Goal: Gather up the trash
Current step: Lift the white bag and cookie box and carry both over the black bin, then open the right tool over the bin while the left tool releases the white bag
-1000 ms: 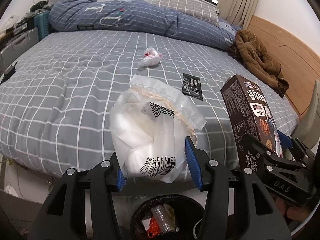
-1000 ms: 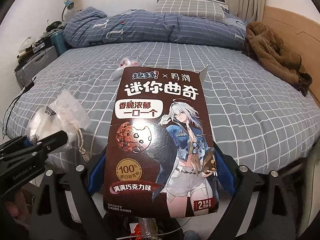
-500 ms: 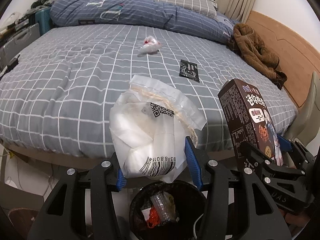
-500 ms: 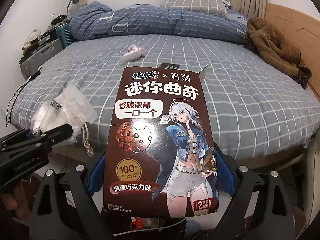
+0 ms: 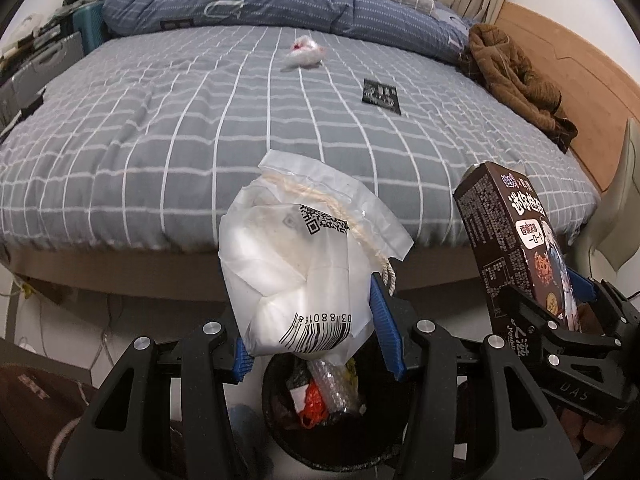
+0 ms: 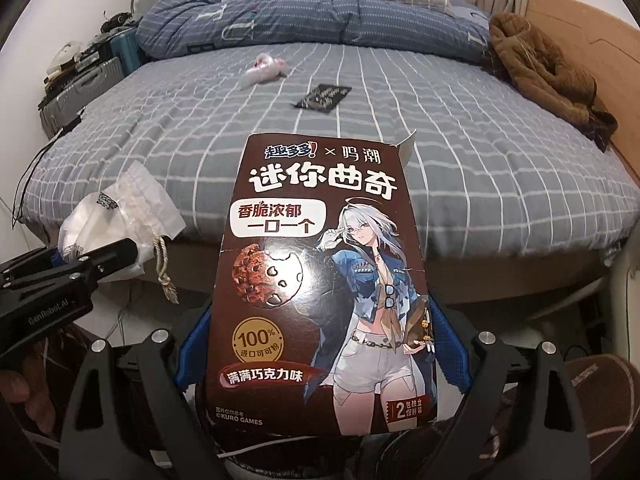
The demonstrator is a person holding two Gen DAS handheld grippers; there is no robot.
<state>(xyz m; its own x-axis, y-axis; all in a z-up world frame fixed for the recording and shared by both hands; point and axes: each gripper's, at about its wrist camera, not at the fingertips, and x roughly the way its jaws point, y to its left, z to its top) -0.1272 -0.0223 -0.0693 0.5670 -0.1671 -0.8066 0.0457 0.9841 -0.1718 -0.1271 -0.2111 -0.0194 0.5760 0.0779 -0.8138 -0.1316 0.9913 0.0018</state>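
The plastic bag (image 5: pixel 304 276) is sitting between the fingers of the left tool (image 5: pixel 316 340), directly above the trash bin (image 5: pixel 332 432) on the floor before the bed (image 5: pixel 160 140). The cookie box (image 6: pixel 324 292) is sitting in the right tool (image 6: pixel 320 352), right of the bag. Behind them on the bed, a crumpled wrapper (image 5: pixel 302 54) is lying left of a flat packet (image 5: pixel 381 96), with a jacket (image 5: pixel 516 80) lying at the right edge.

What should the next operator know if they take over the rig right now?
Left gripper: shut on the white plastic bag, held above the black trash bin.
Right gripper: shut on the brown cookie box, beside the left one, near the bin.
Done: both pieces lifted off the bed; the bin already holds some trash.
Left: drop both in, then collect the small crumpled wrapper and the flat black packet from the bed.
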